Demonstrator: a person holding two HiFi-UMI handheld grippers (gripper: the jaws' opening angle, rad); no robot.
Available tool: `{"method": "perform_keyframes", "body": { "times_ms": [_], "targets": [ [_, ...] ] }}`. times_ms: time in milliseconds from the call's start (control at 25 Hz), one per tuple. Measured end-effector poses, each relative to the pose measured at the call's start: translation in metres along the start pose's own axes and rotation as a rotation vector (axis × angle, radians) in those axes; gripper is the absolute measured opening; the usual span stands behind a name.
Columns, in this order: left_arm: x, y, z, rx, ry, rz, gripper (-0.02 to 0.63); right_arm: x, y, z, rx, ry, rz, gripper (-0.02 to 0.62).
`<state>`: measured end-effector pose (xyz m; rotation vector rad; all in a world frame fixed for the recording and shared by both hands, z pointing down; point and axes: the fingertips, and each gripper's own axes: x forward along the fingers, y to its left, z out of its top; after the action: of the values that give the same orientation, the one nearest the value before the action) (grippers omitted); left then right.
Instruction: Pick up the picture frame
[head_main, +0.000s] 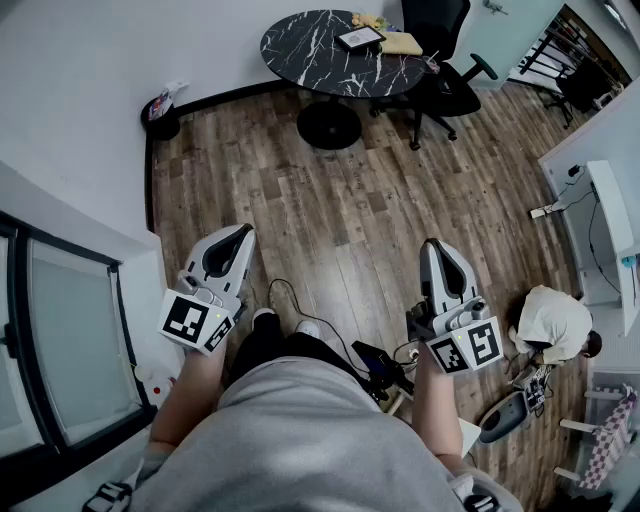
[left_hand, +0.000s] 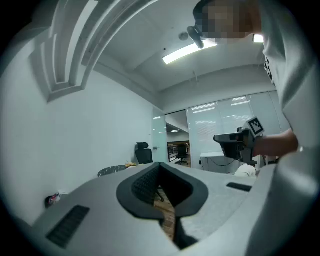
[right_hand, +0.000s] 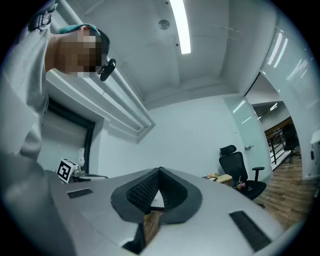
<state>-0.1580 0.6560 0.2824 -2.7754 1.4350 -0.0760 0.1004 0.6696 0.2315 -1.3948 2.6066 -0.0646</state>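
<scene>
The picture frame lies flat on a round black marble table at the far end of the room, beside a yellow object. Both grippers are held out level in front of the person's body, far short of the table. My left gripper has its jaws together at the tips with nothing between them; in its own view the left gripper points toward the table. My right gripper is likewise shut and empty, and in its own view the right gripper faces the wall and the table.
A black office chair stands right of the table. A small bin sits by the left wall. A person crouches at the right near a white desk. Cables lie by my feet. Glass panels line the left.
</scene>
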Motion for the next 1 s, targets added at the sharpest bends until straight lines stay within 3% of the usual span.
{"method": "perform_keyframes", "body": {
  "times_ms": [600, 800, 1000],
  "targets": [
    [0.013, -0.005, -0.002, 0.006, 0.017, 0.024, 0.006, -0.007, -0.016, -0.001, 0.008, 0.017, 0.007, 0.025],
    [0.016, -0.003, -0.005, 0.005, 0.023, 0.038, 0.006, -0.008, -0.022, -0.002, 0.083, -0.013, 0.021, 0.025],
    [0.021, -0.001, -0.005, 0.009, 0.030, 0.038, 0.006, -0.004, -0.030, -0.002, 0.093, -0.022, 0.015, 0.026]
  ]
}}
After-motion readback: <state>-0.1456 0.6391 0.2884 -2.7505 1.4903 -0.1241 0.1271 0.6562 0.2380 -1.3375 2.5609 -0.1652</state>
